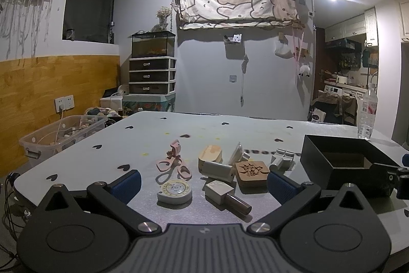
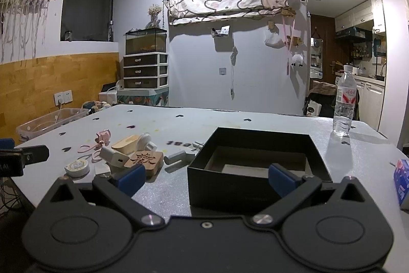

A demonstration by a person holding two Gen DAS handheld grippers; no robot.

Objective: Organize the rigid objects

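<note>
Several small rigid objects lie in a cluster on the table: a round tape measure (image 1: 174,191), a grey stamp-like block with a dark handle (image 1: 226,195), a carved wooden square (image 1: 251,171), a white charger (image 1: 217,170), a wooden block (image 1: 210,154) and pink scissors (image 1: 173,163). My left gripper (image 1: 204,184) is open and empty just in front of them. An open black box (image 2: 258,165) stands to their right. My right gripper (image 2: 205,179) is open and empty at the box's near wall. The cluster also shows in the right wrist view (image 2: 144,160).
A water bottle (image 2: 345,104) stands at the table's far right. A blue carton (image 2: 402,181) lies at the right edge. A clear plastic bin (image 1: 61,137) sits on the floor left of the table (image 1: 204,127). Small white pieces (image 1: 283,156) lie beside the box.
</note>
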